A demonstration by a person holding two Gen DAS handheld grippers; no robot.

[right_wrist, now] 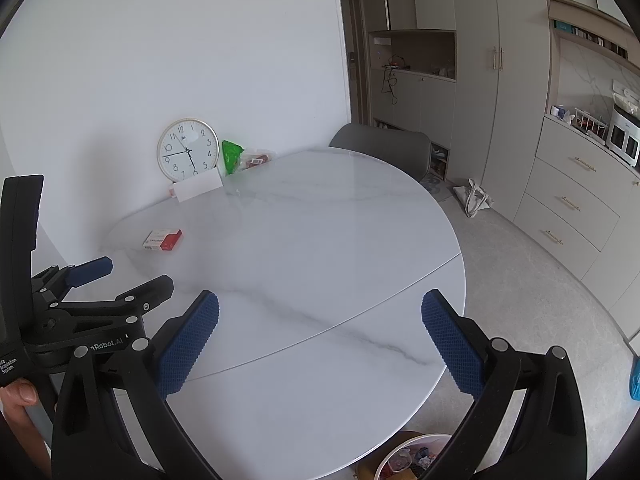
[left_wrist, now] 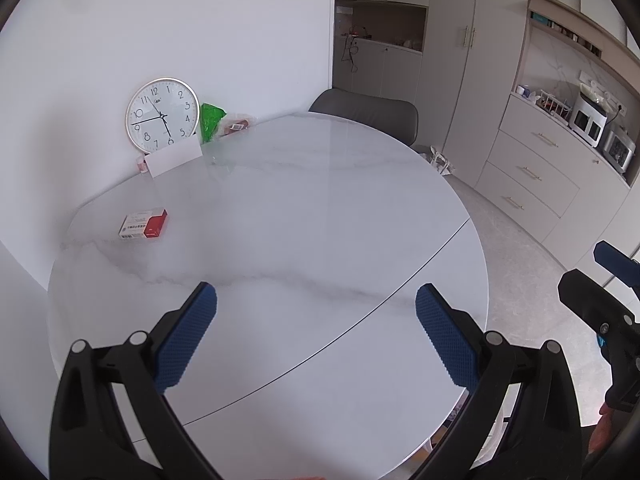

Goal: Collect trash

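Observation:
A small red and white box (left_wrist: 144, 224) (right_wrist: 163, 239) lies on the left part of the round white marble table (left_wrist: 300, 220) (right_wrist: 320, 240). A green wrapper (left_wrist: 211, 121) (right_wrist: 232, 157) and a clear packet with red contents (left_wrist: 239, 125) (right_wrist: 256, 160) sit at the table's far edge by the wall. My left gripper (left_wrist: 316, 300) stands open above the near table, nothing between its fingers. My right gripper (right_wrist: 320, 306) is open too, over the near right side. A bin with scraps (right_wrist: 408, 458) shows below the table's near edge.
A round wall clock (left_wrist: 162, 114) (right_wrist: 188, 149) leans on the wall behind a white card (left_wrist: 174, 159) (right_wrist: 199, 186). A grey chair (left_wrist: 366, 114) (right_wrist: 384, 148) stands at the far side. Cabinets and drawers (left_wrist: 532, 176) line the right, and a white bag (right_wrist: 474, 198) lies on the floor.

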